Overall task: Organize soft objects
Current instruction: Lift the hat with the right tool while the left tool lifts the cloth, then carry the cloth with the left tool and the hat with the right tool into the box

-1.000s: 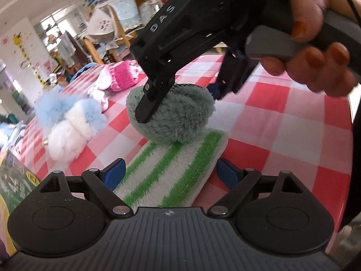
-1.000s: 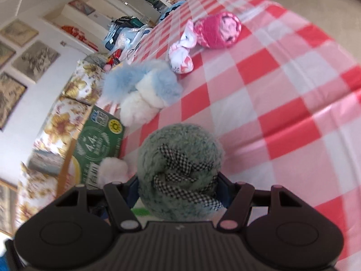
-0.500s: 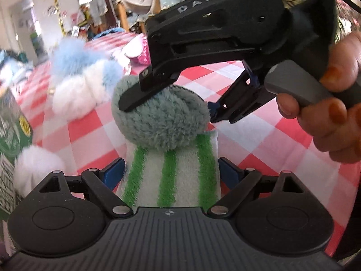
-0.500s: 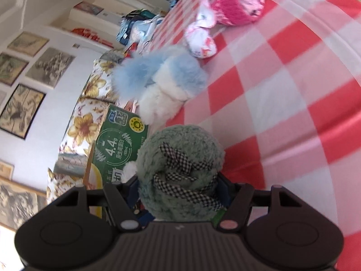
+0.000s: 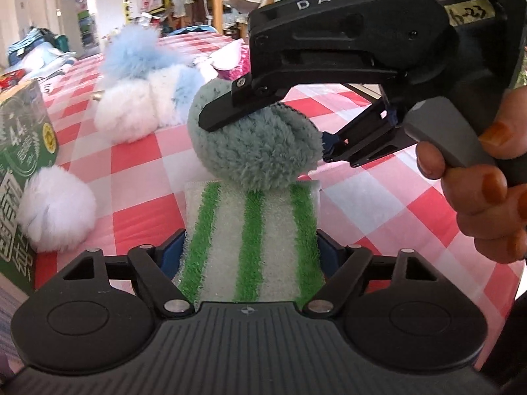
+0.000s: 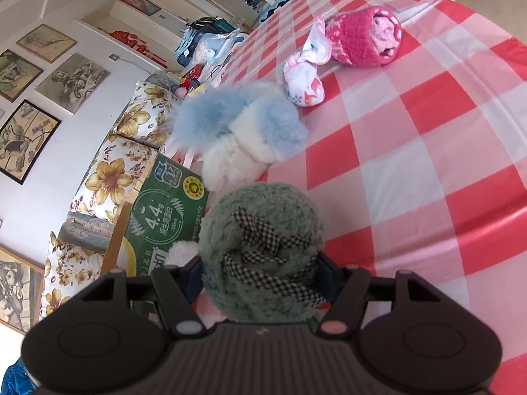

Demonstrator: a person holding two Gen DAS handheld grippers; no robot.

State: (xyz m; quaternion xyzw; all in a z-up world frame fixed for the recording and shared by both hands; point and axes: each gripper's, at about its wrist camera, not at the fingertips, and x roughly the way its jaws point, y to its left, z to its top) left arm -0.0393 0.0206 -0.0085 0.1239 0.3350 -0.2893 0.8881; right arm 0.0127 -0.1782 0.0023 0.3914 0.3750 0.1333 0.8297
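Note:
My left gripper is shut on a white cloth with green stripes, held above the red-checked table. My right gripper is shut on a fuzzy grey-green bundle with a checked ribbon. In the left wrist view that bundle sits at the far edge of the striped cloth, with the right gripper clamped around it. A blue-and-white fluffy item, a small white-pink bundle and a pink roll lie farther along the table.
A green carton stands at the table's left edge, with a white pompom beside it. A floral sofa and framed pictures are beyond the table. The checked tablecloth stretches to the right.
The left gripper has closed in on the striped cloth and turned to face it squarely. The right gripper has kept its hold on the grey-green bundle and shifted slightly toward the carton.

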